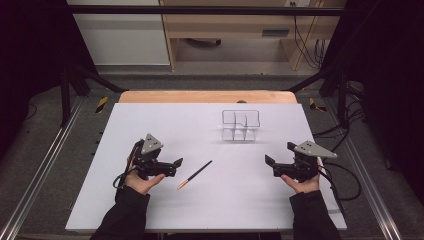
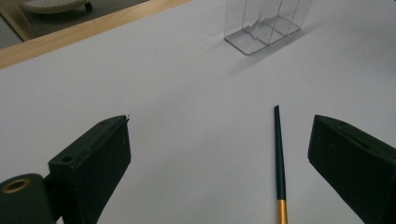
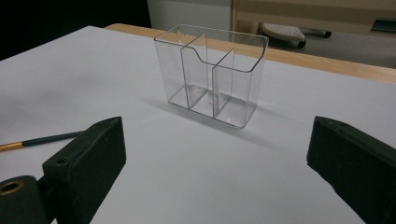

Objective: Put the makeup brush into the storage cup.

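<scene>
A person stands at the near edge of a white counter (image 1: 150, 210), dark sleeves coming in from below, with a gripper in each hand. The left gripper (image 1: 176, 165) rests low over the counter on the person's left side, its two black fingers (image 2: 93, 158) spread wide apart and holding nothing. Just beside it, toward the middle of the counter, lies a slim pencil (image 1: 196, 174), dark along most of its length with a gold-orange end nearest the person; it lies flat and slanted, its dark tip pointing away toward the far right. In the left gripper view the pencil (image 2: 279, 163) sits between the open fingers, close to the inner face of the right-hand one but not touching either. The right gripper (image 1: 271, 165) is held well apart on the other side of the counter, its fingers (image 3: 91, 154) also opened wide and empty, aimed inward toward the middle. Farther back, near the centre of the counter, stands a clear plastic organiser (image 1: 240, 125), upright, with thin dividers splitting it into several compartments, all of them empty as far as I can see. From the right gripper view the organiser (image 3: 212, 74) stands straight ahead between the two fingers, well clear of them, and the pencil (image 3: 42, 140) shows at the left edge behind the left-hand finger. A strip of bare wood (image 1: 207, 96) runs along the far side of the counter.
</scene>
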The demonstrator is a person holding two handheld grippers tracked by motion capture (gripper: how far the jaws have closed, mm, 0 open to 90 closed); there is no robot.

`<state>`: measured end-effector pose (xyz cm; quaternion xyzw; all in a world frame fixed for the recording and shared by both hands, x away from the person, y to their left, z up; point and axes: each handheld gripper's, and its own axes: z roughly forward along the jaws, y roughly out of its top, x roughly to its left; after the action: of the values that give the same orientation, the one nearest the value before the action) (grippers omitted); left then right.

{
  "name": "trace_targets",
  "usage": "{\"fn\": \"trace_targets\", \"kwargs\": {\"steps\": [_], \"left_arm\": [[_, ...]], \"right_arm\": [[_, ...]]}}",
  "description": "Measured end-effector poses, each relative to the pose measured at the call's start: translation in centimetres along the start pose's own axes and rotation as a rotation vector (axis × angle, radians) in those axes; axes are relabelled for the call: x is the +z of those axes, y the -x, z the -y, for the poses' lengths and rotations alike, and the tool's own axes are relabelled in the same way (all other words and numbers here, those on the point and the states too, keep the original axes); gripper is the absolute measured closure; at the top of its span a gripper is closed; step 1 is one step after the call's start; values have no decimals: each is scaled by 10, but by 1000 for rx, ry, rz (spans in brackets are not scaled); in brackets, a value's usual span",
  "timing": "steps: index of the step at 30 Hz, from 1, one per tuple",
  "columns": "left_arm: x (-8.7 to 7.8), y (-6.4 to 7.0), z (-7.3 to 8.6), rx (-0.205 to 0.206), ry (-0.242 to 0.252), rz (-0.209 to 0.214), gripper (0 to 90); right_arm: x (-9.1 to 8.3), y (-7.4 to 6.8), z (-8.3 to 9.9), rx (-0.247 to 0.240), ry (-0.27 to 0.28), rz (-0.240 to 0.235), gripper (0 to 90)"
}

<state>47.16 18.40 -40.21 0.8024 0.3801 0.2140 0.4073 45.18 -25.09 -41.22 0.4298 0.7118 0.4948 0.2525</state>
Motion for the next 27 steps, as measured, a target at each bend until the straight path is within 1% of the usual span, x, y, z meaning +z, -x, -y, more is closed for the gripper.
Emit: {"fn": "trace_targets", "kwargs": {"steps": [17, 21, 27], "left_arm": [[21, 14, -14, 70, -86, 25, 62], [29, 18, -17, 93, -128, 21, 65], [39, 22, -20, 108, -177, 28, 70]], "right_arm": [[1, -1, 0, -4, -9, -5, 45], [0, -1, 0, -2, -3, -5, 45], [0, -1, -1, -3, -3, -2, 43]]}}
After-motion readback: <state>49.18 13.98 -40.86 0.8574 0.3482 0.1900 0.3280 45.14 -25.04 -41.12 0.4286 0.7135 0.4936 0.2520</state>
